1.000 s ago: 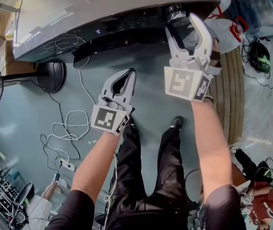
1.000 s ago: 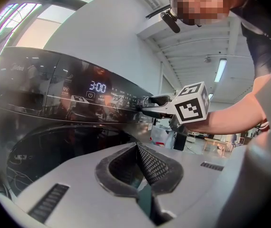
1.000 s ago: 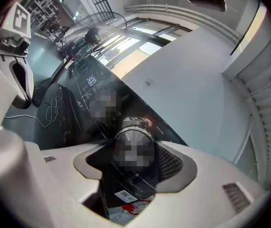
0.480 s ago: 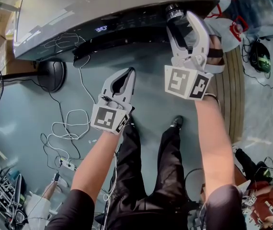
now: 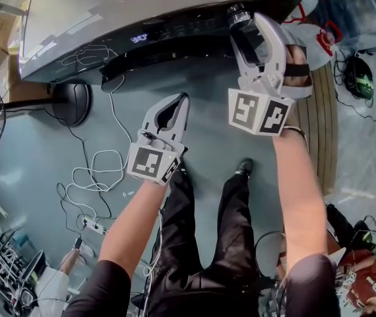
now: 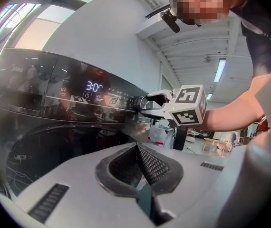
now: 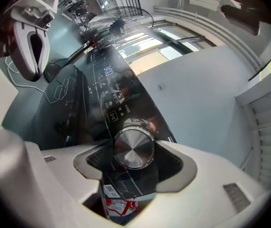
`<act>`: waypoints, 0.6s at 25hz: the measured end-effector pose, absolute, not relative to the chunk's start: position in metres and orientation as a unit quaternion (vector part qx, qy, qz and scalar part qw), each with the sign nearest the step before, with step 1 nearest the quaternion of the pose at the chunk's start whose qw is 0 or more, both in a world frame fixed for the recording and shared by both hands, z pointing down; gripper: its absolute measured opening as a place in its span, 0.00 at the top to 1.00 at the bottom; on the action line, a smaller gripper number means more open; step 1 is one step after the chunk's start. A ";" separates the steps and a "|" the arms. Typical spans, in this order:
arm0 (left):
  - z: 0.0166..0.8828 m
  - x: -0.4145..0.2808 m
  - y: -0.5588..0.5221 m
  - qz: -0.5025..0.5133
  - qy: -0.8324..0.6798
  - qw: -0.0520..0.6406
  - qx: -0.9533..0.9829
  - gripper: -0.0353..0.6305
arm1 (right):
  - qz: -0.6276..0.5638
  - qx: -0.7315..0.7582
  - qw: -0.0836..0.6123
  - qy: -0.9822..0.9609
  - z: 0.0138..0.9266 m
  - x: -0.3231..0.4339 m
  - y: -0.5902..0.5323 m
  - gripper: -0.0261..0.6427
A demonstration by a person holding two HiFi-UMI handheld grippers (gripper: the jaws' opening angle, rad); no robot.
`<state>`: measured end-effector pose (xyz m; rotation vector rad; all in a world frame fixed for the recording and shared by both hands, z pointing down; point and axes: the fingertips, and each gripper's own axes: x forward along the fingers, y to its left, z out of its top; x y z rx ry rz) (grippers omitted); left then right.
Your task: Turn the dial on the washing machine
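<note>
The washing machine runs across the top of the head view, its dark control panel facing down. The silver dial sits at the panel's right end. My right gripper is shut on the dial, one pad against each side of its rim. The display is lit and reads 3:00. My left gripper hangs lower and left of the dial, off the machine. It is shut with nothing in it, and its pads meet in a V.
A fan base and loose white cables lie on the floor under the machine's left half. A ribbed wooden board stands at right. The person's legs and a shoe are below the grippers.
The right gripper has rolled a little on the dial, its marker cube tilting. The display, dark a second ago, now shows 3:00. The left gripper has stayed put.
</note>
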<state>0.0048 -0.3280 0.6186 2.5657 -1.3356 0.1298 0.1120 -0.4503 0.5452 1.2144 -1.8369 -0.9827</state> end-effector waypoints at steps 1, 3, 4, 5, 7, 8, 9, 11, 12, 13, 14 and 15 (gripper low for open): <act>0.618 0.005 -0.328 0.044 -0.457 0.121 0.880 0.92 | -0.386 0.467 0.361 -0.709 0.546 0.112 -0.450 0.53; 0.617 0.005 -0.329 0.045 -0.457 0.120 0.880 0.92 | -0.396 0.460 0.366 -0.705 0.546 0.112 -0.451 0.52; 0.618 0.006 -0.330 0.045 -0.458 0.121 0.880 0.92 | -0.399 0.457 0.368 -0.705 0.547 0.112 -0.451 0.52; 0.618 0.006 -0.330 0.045 -0.458 0.122 0.879 0.92 | -0.399 0.455 0.367 -0.706 0.547 0.112 -0.451 0.52; 0.618 0.007 -0.330 0.044 -0.459 0.122 0.879 0.92 | -0.394 0.456 0.361 -0.712 0.547 0.113 -0.451 0.52; 0.618 0.008 -0.330 0.044 -0.458 0.123 0.879 0.92 | -0.389 0.457 0.355 -0.717 0.547 0.113 -0.451 0.52; 0.618 0.010 -0.330 0.044 -0.458 0.123 0.879 0.92 | -0.383 0.459 0.349 -0.722 0.547 0.114 -0.451 0.52; 0.618 0.012 -0.330 0.043 -0.457 0.123 0.880 0.92 | -0.372 0.462 0.337 -0.731 0.546 0.115 -0.450 0.52; 0.618 0.012 -0.330 0.043 -0.457 0.123 0.880 0.92 | -0.365 0.466 0.330 -0.736 0.546 0.116 -0.449 0.52; 0.618 0.011 -0.330 0.043 -0.458 0.123 0.879 0.92 | -0.357 0.471 0.323 -0.739 0.544 0.117 -0.448 0.52; 0.617 0.011 -0.330 0.043 -0.458 0.122 0.879 0.92 | -0.346 0.477 0.315 -0.744 0.543 0.119 -0.446 0.52; 0.617 0.010 -0.329 0.044 -0.458 0.122 0.879 0.92 | -0.334 0.483 0.307 -0.749 0.542 0.121 -0.443 0.52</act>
